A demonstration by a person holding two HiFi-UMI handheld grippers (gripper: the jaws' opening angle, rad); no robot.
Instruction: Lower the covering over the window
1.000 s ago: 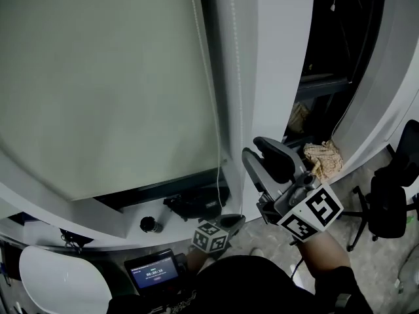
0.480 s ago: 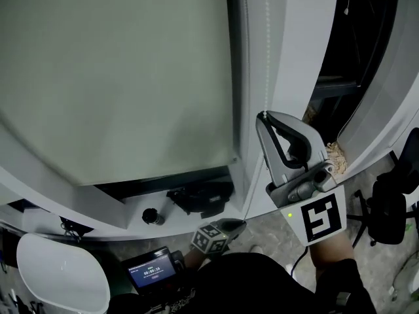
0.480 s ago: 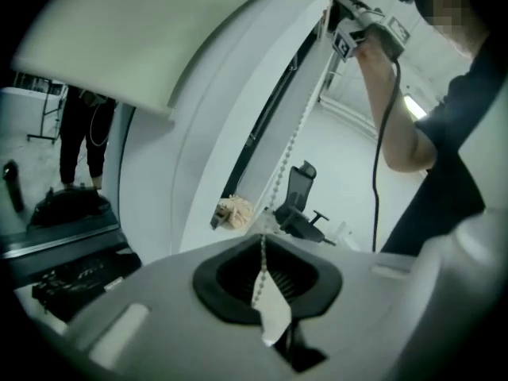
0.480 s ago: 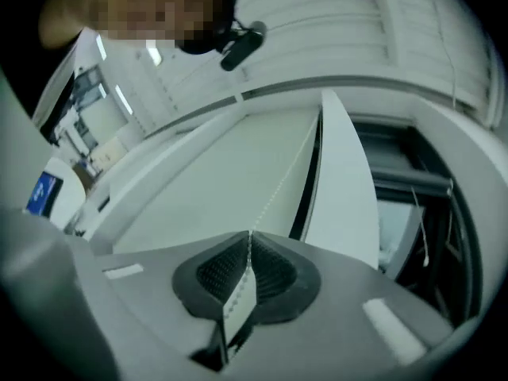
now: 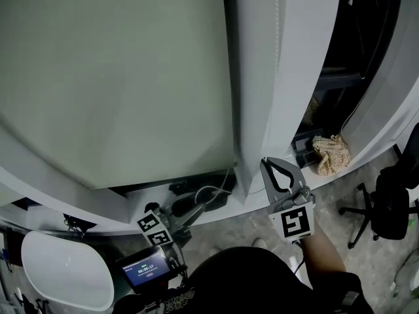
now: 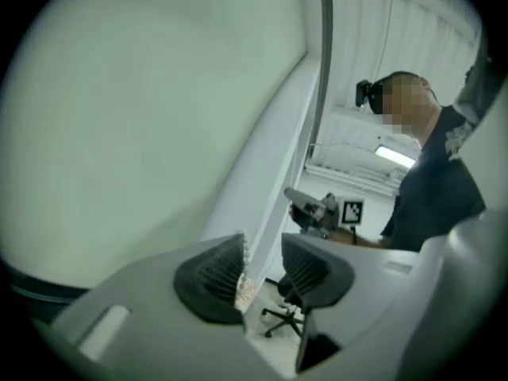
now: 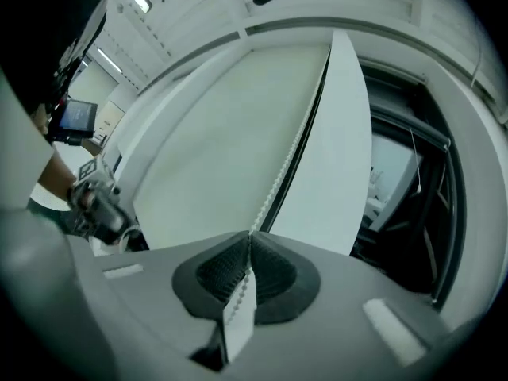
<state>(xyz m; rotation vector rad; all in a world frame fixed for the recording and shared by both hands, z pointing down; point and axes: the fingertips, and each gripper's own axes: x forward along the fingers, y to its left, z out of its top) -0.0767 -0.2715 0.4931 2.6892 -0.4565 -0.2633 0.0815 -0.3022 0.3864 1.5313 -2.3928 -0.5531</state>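
Observation:
The pale roller blind [image 5: 118, 77] hangs over most of the window, its lower edge just above the sill. A white bead chain [image 7: 290, 157] runs down the pillar beside it. My right gripper [image 5: 264, 164] has just been closing. Its jaws [image 7: 249, 254] now stand shut on the chain, which passes between the pads. Lower left, near the sill, my left gripper [image 5: 193, 205] has just been opening. In the left gripper view it [image 6: 262, 268] is open, with the bead chain [image 6: 244, 270] resting against the left pad [image 6: 214, 272] only.
A crumpled cloth [image 5: 330, 152] lies on the sill [image 5: 216, 213] at the right, and a dark object [image 5: 184, 203] sits by the left gripper. Below are a white rounded seat [image 5: 65, 277], a small lit screen [image 5: 147, 267] and a black office chair [image 5: 389, 205].
My right gripper closed on the chain and came down the pillar with it. The left gripper swung up and to the left from beneath the sill, and its jaws parted.

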